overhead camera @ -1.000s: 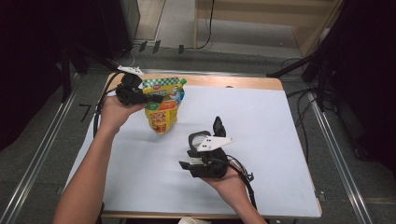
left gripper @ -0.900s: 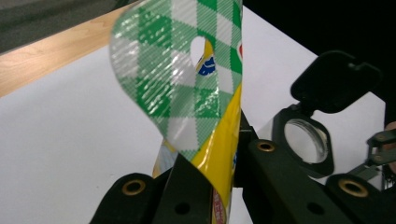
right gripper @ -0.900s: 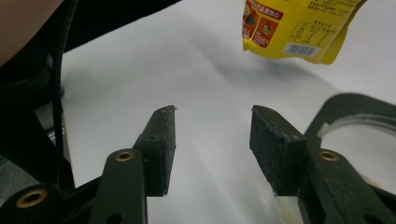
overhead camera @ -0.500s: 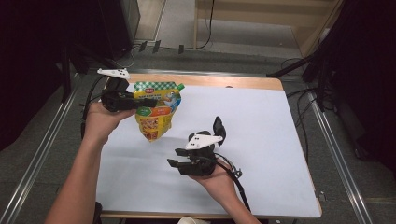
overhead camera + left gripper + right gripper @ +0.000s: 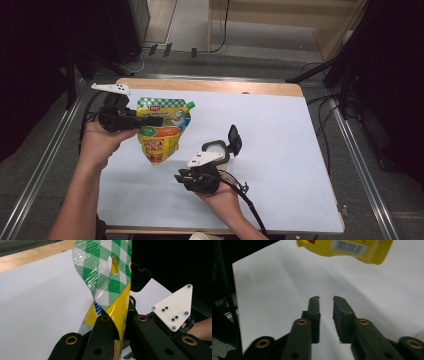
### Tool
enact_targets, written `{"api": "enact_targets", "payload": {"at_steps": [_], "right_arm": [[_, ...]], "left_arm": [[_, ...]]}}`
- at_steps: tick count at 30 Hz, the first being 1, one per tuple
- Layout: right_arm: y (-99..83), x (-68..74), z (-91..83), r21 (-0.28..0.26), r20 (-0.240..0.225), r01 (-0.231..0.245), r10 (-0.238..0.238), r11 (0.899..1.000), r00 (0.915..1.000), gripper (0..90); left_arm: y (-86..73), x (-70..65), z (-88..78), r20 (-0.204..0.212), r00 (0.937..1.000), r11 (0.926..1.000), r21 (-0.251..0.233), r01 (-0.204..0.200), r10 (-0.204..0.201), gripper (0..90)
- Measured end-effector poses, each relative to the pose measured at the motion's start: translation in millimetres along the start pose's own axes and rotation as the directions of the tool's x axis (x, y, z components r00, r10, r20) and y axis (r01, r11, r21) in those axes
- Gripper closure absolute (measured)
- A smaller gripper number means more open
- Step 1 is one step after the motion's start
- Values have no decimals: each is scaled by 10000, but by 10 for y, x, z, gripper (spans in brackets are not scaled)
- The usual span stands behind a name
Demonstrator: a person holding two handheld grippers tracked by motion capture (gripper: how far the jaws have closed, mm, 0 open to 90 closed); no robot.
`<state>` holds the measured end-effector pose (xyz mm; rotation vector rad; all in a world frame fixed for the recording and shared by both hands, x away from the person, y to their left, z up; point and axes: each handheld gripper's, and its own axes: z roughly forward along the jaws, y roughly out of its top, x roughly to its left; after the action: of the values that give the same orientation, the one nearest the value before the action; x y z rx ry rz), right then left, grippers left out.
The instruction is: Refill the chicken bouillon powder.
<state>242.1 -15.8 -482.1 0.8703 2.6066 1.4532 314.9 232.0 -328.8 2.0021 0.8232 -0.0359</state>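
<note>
Lifted off the counter [image 5: 280, 150] since a second ago, the pouch [image 5: 162, 132] hangs pinched by its top edge in the left tool [image 5: 150, 121], freeing its underside. Right tool [image 5: 326, 300], empty, has just been narrowing to a slim gap beneath the pouch.

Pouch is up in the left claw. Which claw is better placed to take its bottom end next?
Right, probably. The right claw is empty, jaws nearly closed, just below the pouch bottom. The left claw is clamped on its top.

Glossy plastic pouch [image 5: 161, 129], matt white tabletop [image 5: 280, 130], wooden edge [image 5: 210, 86]
</note>
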Motion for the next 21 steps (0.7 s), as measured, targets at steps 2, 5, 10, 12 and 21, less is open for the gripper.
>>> {"api": "enact_targets", "payload": {"at_steps": [2, 5, 10, 12, 21], "right_arm": [[-39, -5, 29, -21, 151, -11, 11, 10000, 9999, 841], [-79, -13, 68, -198, 461, 76, -67, 9998, 9989, 848], [-114, -72, 105, -458, 767, -68, 103, 9989, 9970, 865], [-128, -89, 107, -513, 935, -27, 75, 9987, 9956, 865], [-205, -119, 169, -645, 1109, -338, 408, 9973, 9930, 824]], "left_arm": [[4, -31, 11, 81, 10000, 10000, 54, -58, 58, 900], [14, -83, 31, 359, 9993, 9999, 59, -145, 142, 900], [25, -174, 85, 675, 9974, 9991, 322, -292, 269, 900], [27, -220, 108, 848, 9960, 9987, 390, -316, 282, 900], [31, -420, 104, 1269, 9919, 9983, 559, -178, 106, 900]]}}
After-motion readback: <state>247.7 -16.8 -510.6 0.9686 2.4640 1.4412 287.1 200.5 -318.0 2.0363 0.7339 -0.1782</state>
